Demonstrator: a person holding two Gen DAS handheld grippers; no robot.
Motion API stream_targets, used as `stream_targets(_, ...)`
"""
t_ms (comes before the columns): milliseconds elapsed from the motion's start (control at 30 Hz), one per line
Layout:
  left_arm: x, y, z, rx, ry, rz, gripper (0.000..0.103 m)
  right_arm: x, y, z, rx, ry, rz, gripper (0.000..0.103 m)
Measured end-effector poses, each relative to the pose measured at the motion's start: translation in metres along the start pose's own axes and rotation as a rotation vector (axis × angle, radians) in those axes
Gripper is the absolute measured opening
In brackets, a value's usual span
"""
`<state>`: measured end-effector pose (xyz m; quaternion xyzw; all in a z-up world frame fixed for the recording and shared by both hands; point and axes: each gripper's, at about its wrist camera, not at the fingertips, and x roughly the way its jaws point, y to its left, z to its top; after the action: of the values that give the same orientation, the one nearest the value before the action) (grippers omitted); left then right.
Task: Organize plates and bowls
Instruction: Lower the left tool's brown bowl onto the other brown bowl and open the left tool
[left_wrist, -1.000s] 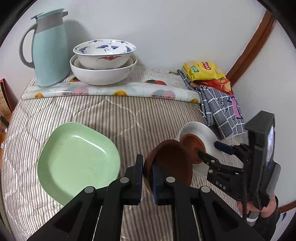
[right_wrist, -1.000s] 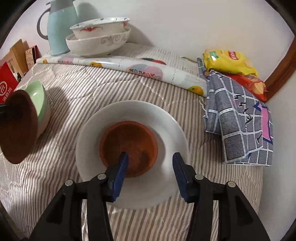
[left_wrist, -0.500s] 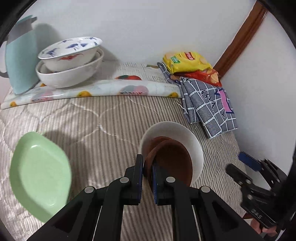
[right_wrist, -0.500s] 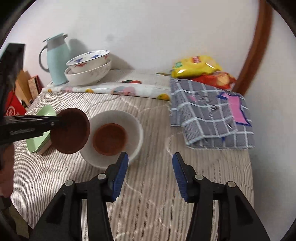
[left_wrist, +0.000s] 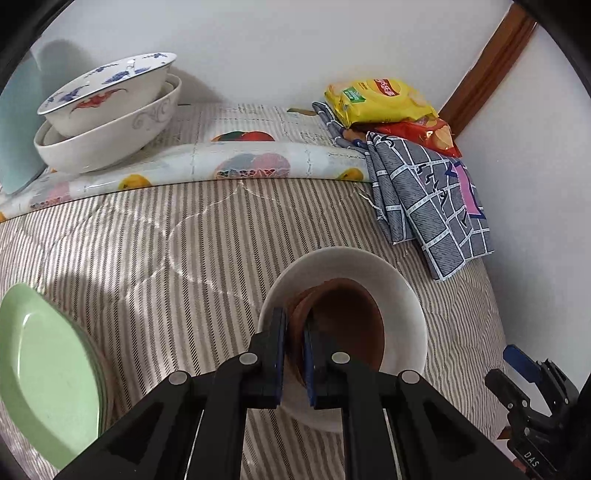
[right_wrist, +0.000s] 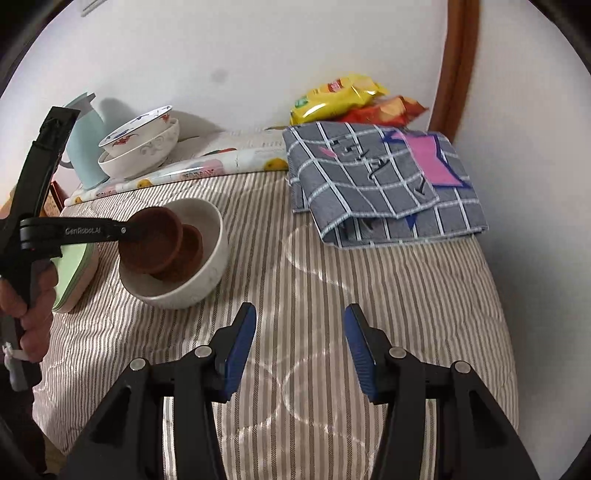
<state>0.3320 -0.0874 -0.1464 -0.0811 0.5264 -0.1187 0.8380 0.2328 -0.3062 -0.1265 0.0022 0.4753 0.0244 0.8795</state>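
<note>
Nearest the right wrist camera, the right gripper (right_wrist: 300, 345) hangs over bare striped bedcover (right_wrist: 332, 295), its blue-padded jaws standing partly apart with nothing between them. In the left wrist view it shows only as a dark shape at the lower right edge (left_wrist: 517, 384), well clear of the dishes.

The left gripper (left_wrist: 294, 345) has its jaws pressed almost together on the rim of a brown saucer (left_wrist: 347, 325). The saucer is tilted, with its held edge raised, and sits over the mouth of a white bowl (left_wrist: 406, 295) that stands on the bedcover. A second brown saucer (right_wrist: 190, 245) lies flat in the bottom of that bowl, and the held one overlaps it; whether the two touch cannot be told. From the right wrist camera the left gripper reaches in from the left, and a hand (right_wrist: 31, 299) grips its handle at the left edge.

Just left of the white bowl sits a green plate (left_wrist: 40, 373); from the right wrist camera it looks like a small stack of green plates, partly hidden behind the gripper.

Farther back on the right, a folded grey checked cloth (right_wrist: 384, 184) with a pink patch lies on the bedcover. Behind it, against the wall, are a yellow snack bag (left_wrist: 380, 99) and a red snack bag (left_wrist: 421, 134).

At the far left, a fruit-printed sheet (left_wrist: 240, 166) covers the back of the surface. On it stand two nested bowls: a patterned bowl (left_wrist: 107, 96) with blue and red markings inside a larger white bowl (left_wrist: 107, 142). A pale blue jug (right_wrist: 86, 147) stands just beside them, by the wall.
</note>
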Motion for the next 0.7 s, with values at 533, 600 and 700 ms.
stream_targets(533,0.012,0.000,0.000,-0.028,0.028,-0.023,0.010,0.001,-0.003,-0.018,0.040,0.019,0.017,0.049)
stream_targets(600,0.012,-0.001,-0.001,-0.023,0.033,-0.024,0.012,0.000,-0.003,-0.018,0.048,0.019,0.026,0.049)
stream_targets(700,0.011,-0.003,-0.003,-0.012,0.044,-0.013,0.012,0.000,-0.001,-0.018,0.051,0.020,0.028,0.049)
